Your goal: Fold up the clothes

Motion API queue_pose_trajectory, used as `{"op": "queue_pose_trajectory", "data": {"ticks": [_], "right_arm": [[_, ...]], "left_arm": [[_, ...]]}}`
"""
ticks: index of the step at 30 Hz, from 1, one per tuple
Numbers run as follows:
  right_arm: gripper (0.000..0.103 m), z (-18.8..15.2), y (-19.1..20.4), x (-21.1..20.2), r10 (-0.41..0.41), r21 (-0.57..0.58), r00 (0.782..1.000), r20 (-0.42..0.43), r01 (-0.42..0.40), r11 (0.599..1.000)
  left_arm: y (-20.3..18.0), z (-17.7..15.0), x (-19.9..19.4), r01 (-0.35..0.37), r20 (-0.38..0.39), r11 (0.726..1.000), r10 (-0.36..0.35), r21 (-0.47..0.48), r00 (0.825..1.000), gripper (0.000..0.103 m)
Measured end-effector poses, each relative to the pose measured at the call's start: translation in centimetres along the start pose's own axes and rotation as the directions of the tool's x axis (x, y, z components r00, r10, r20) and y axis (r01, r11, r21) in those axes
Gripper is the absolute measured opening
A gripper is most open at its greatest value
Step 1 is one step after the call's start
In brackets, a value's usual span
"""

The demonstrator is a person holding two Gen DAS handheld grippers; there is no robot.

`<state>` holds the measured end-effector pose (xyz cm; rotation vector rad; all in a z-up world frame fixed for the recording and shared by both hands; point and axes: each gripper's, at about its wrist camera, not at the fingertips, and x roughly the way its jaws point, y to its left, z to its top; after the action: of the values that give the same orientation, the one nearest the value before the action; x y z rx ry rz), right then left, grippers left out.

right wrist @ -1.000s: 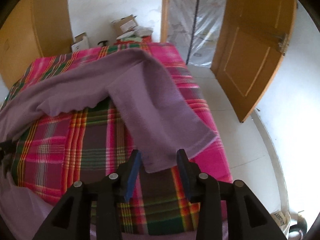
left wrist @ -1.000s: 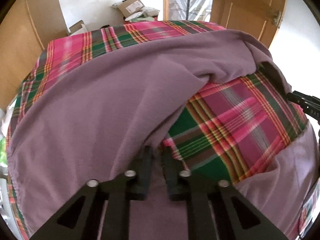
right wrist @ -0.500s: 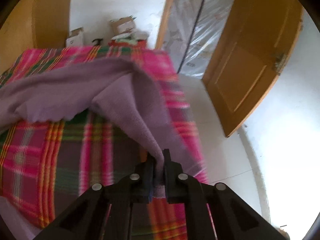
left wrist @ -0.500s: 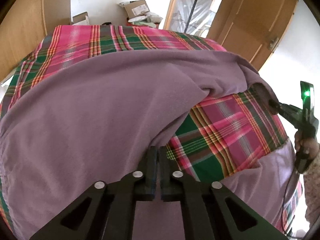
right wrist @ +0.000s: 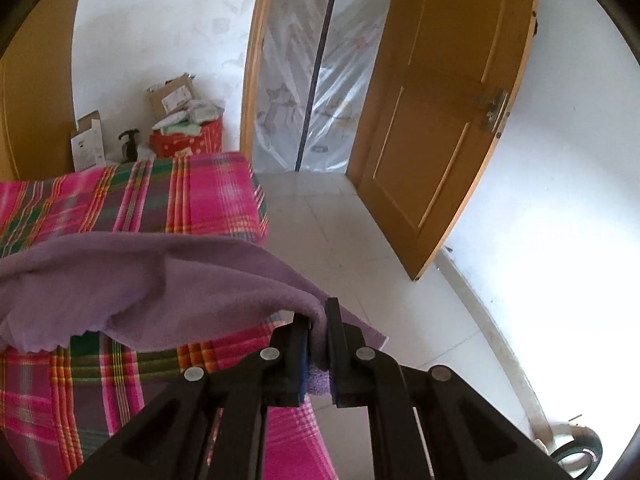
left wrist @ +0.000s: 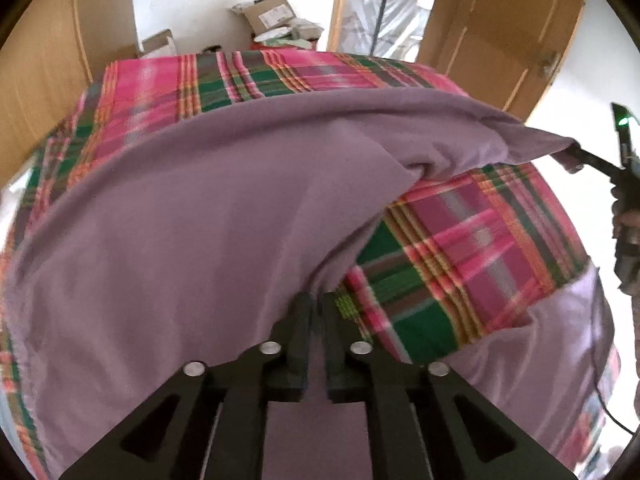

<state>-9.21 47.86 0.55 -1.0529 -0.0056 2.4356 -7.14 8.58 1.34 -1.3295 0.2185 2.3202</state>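
**Both grippers pinch the purple garment above the bed**

Your left gripper (left wrist: 316,304) is clamped on the purple garment (left wrist: 192,232), which drapes over the plaid bed (left wrist: 472,248). Your right gripper (right wrist: 318,320) pinches its other edge, lifted at 3 o'clock. Open cardboard boxes (right wrist: 170,96) holding packets sit at 12 o'clock.

Bright daylight, blown-out right wall, fisheye vignette.
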Motion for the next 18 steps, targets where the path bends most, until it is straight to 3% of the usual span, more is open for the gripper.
{"op": "queue_pose_trajectory", "data": {"ticks": [3,7,11,13,18], "right_arm": [[0.011,-1.1,0.7,0.2,0.007,-0.013,1.000,-0.027,-0.007,1.000],[0.023,-2.9,1.9,-0.9,0.060,-0.010,0.998,-0.037,-0.061,0.998],[0.041,-4.6,3.1,-3.0,0.157,0.002,0.987,-0.030,-0.157,0.988],[0.042,-5.4,3.7,-4.1,0.217,0.007,0.976,-0.025,-0.216,0.976],[0.043,-7.6,5.9,-5.6,0.305,-0.005,0.952,-0.034,-0.305,0.952]], "left_arm": [[-0.4,0.1,0.3,-0.027,-0.004,0.999,0.027,0.029,1.000,0.011],[-0.6,-0.2,0.9,-0.021,-0.016,0.999,0.021,0.026,1.000,0.015],[-1.1,-0.6,0.9,-0.012,-0.001,0.999,0.012,0.032,1.000,0.030],[-1.4,-0.7,1.0,-0.014,0.009,0.999,0.013,0.039,1.000,0.037],[-2.8,-1.4,1.0,-0.080,0.054,0.990,0.074,0.113,0.996,0.039]]}}
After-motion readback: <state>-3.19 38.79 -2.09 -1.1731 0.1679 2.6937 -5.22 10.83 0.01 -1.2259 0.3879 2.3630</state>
